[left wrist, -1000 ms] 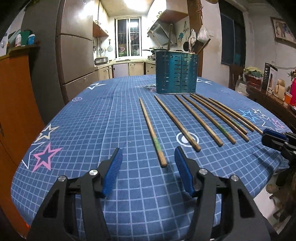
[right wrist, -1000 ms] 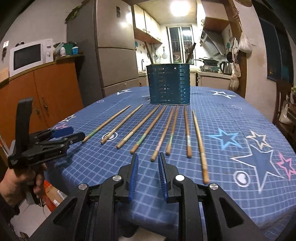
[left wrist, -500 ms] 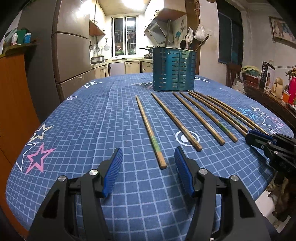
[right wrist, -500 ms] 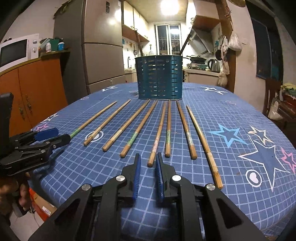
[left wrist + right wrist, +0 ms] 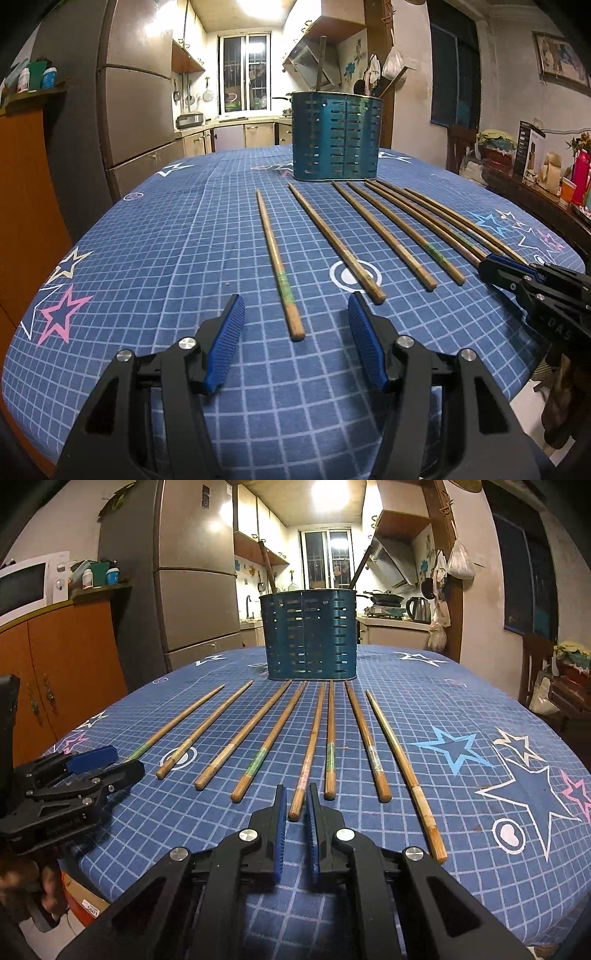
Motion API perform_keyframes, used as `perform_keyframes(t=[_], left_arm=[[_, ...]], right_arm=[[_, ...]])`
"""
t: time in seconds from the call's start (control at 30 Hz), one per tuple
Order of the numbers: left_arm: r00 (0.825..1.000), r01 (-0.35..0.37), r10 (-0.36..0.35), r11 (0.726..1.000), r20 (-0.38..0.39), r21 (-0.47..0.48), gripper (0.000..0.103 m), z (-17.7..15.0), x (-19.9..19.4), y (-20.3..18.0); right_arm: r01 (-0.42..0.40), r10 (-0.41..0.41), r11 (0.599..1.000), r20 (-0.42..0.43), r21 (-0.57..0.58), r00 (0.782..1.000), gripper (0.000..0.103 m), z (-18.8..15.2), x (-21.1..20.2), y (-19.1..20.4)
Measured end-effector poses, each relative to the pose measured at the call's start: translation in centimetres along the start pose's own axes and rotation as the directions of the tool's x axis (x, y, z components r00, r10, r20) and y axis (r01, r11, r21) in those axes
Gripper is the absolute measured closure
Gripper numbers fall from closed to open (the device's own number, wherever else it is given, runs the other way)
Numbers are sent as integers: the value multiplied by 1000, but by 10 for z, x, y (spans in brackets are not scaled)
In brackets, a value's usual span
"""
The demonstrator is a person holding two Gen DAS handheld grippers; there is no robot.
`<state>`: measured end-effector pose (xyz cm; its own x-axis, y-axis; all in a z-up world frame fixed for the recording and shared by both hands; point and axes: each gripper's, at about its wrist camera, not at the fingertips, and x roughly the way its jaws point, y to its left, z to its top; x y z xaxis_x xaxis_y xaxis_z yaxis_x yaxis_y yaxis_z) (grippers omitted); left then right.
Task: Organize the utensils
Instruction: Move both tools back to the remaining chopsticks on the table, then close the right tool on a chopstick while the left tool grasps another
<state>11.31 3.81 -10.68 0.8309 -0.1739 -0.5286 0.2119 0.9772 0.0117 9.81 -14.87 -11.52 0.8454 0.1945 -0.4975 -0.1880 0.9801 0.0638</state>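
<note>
Tabletop (image 5: 480, 709) with eight chopsticks and a blue holder, kitchen setting.

We list a blue grid-and-star cloth, a slotted blue utensil holder (image 5: 308, 637) at the far side, chopsticks (image 5: 264, 758) laid in a fan before it; fridge (image 5: 195, 590), microwave (image 5: 26, 581), lit window (image 5: 327, 559) beyond. Our left tongs (image 5: 295, 343) stand half apart and are closing, the leftmost chopstick's (image 5: 282, 277) near end between the pads, untouched. Our right tongs (image 5: 295, 829) are closing, nearly together, another chopstick's (image 5: 310, 753) tip between the pads; we cannot tell whether they touch it.
</note>
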Motion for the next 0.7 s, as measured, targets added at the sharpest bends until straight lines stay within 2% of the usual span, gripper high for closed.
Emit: perform_keyframes(t=[0.4,0.7], left_arm=[[998,-42,43,999,47,-17,82,-12,-9,-4],[995,-66,69,997,75,-42,96,-15,-11,-5]], right_arm=[[9,-9,1000,13,-6,1000,94,-4,-3,1],[13,-13,1000,25,7,1000,94,-5,-4,1]])
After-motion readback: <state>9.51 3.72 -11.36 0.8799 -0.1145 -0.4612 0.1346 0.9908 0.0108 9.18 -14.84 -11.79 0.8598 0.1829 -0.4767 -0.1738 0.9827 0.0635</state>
